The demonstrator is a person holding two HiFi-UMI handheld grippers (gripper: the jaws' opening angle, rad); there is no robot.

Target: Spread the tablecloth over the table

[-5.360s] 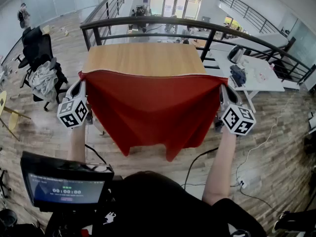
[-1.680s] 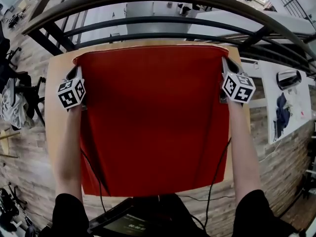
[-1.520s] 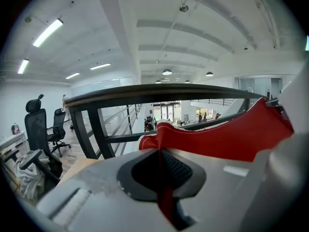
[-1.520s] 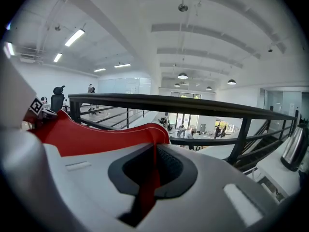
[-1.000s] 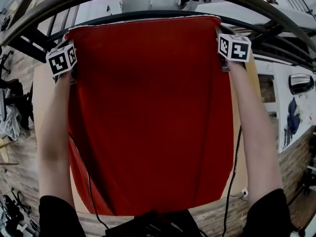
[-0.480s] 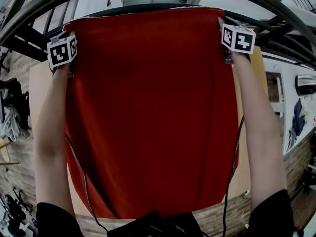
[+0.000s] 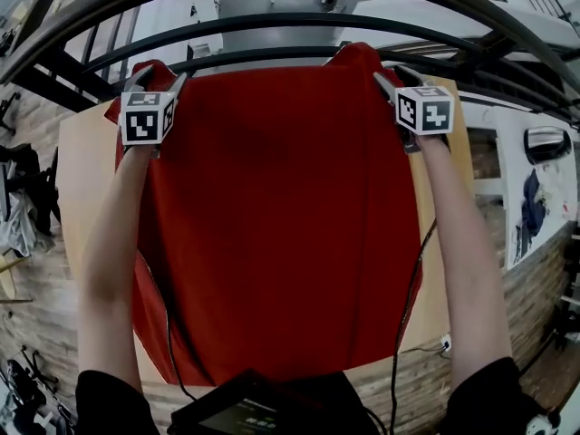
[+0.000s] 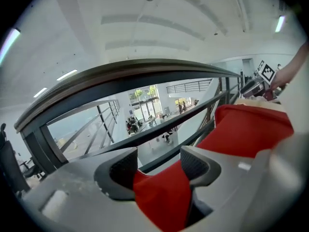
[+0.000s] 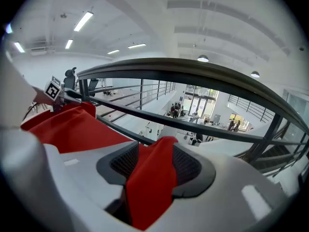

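At the far edge of the bench (image 7: 83,175), just short of a dark metal railing (image 7: 290,18) whose curved bars run close along that side, both grippers stand over the far corners of the red tablecloth (image 7: 281,243). The left gripper (image 7: 156,80) has just been opening its jaws; they stand wide apart, and a loose fold of the cloth lies between the ribbed dark pads without being pressed. The right gripper (image 7: 399,78) has likewise just been opening, and a limp tongue of red cloth hangs in the gap between its pads. At each gripper the corner of the cloth is bunched up into a small peak, while the far hem between them lies along the bench edge below the railing. The cloth covers most of the top: a broad strip of bare pale wood shows on the left and a narrower strip on the right, and the near hem reaches close to the near edge. The fabric is matte and mostly flat, with soft lengthwise folds down its left side. The bench top is smooth light wood with rounded corners. A thin black cable (image 7: 410,284) trails under each forearm. To both sides lies plank floor (image 7: 32,333) with room to move; the railing closes off the far side.
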